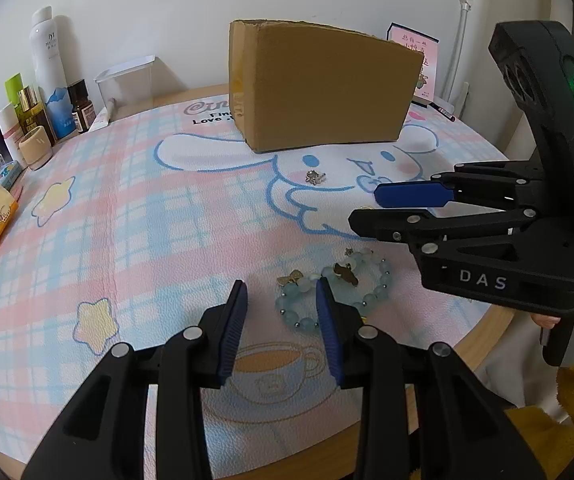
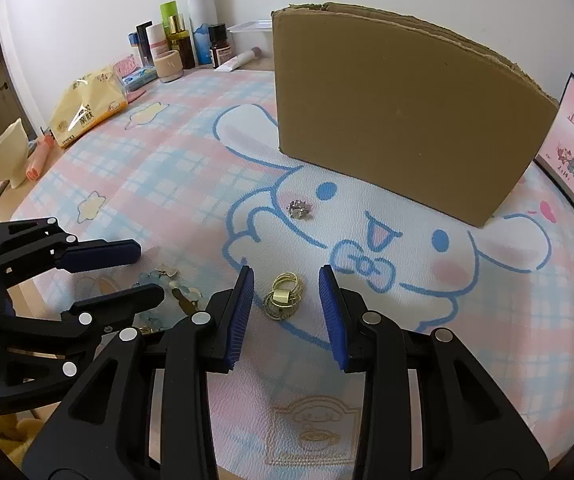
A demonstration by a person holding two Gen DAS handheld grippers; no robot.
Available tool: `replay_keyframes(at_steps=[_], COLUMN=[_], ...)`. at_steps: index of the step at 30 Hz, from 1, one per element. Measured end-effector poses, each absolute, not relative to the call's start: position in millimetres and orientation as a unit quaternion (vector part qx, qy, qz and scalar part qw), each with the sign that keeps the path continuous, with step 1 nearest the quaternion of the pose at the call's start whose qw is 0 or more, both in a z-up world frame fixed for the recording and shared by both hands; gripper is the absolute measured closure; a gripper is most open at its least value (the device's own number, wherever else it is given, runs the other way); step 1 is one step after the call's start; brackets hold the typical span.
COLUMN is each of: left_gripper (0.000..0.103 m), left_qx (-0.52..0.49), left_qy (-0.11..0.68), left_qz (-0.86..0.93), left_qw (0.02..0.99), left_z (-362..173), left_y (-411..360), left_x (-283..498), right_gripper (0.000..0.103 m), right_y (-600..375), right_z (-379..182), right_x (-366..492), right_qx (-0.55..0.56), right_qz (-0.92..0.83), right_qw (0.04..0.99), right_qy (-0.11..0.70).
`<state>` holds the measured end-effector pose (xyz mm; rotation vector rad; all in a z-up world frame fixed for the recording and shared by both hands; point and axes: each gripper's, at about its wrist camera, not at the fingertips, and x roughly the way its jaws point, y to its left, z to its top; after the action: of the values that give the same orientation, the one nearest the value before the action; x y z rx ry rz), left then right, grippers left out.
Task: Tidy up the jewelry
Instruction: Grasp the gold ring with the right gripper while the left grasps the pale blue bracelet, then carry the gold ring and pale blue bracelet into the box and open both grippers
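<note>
Both pairs of tongs stand wide open and empty, so I judge this the reach before a first pick-up, with nothing yet stowed. The left tongs (image 1: pixel 279 292) hover low over the beaded bracelets (image 1: pixel 335 292), two pale blue loops lying flat and touching near the near edge of the tabletop (image 1: pixel 483 336); one blue pad seems to overlap the nearer loop, but contact cannot be told. The right tongs (image 2: pixel 287 280) frame the gold rings (image 2: pixel 283 298), a small linked cluster lying flat just ahead of the tips. Its long axis runs roughly from the near edge toward the cardboard box (image 2: pixel 399 108), which stands at mid-tabletop. A silver brooch (image 2: pixel 299 209) lies between the rings and the box. Next, the right tongs likely need to lower squarely and close across the cluster's short width.
</note>
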<state>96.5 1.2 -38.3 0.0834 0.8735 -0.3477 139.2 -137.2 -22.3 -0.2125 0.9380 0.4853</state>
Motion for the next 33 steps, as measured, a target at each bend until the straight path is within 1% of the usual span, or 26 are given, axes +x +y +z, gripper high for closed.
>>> replay_keyframes(at_steps=[4, 5, 6, 7, 8, 12, 15, 20, 33], left_gripper=[0.069, 0.075, 0.077, 0.078, 0.080, 0.092, 0.095, 0.095, 0.095], left_qx=[0.040, 0.045, 0.054, 0.056, 0.055, 0.054, 0.040, 0.024, 0.012], left_qy=[0.417, 0.416, 0.413, 0.410, 0.409, 0.408, 0.412, 0.412, 0.370], left_qz=[-0.167, -0.162, -0.157, -0.155, -0.154, -0.138, -0.135, -0.132, -0.158], left_qw=[0.892, 0.894, 0.895, 0.897, 0.898, 0.901, 0.900, 0.901, 0.916], left_z=[-39, -39, -40, -40, -40, -40, -39, -36, 4], left_y=[2, 2, 1, 2, 2, 5, 8, 10, 3], left_x=[96, 96, 94, 94, 93, 94, 96, 99, 95], right_gripper=[0.082, 0.084, 0.086, 0.088, 0.089, 0.089, 0.089, 0.089, 0.089], right_y=[-134, -134, -135, -135, -136, -136, -138, -144, -164], right_z=[-25, -25, -25, -25, -25, -25, -24, -19, 9], right_x=[137, 137, 137, 137, 137, 136, 137, 136, 128], right_qx=[-0.123, -0.125, -0.128, -0.129, -0.130, -0.131, -0.121, -0.105, -0.078], right_qz=[0.218, 0.217, 0.215, 0.213, 0.211, 0.211, 0.212, 0.219, 0.222], right_qw=[0.863, 0.864, 0.865, 0.866, 0.867, 0.868, 0.868, 0.870, 0.883], right_qy=[0.438, 0.437, 0.435, 0.434, 0.433, 0.430, 0.433, 0.429, 0.406])
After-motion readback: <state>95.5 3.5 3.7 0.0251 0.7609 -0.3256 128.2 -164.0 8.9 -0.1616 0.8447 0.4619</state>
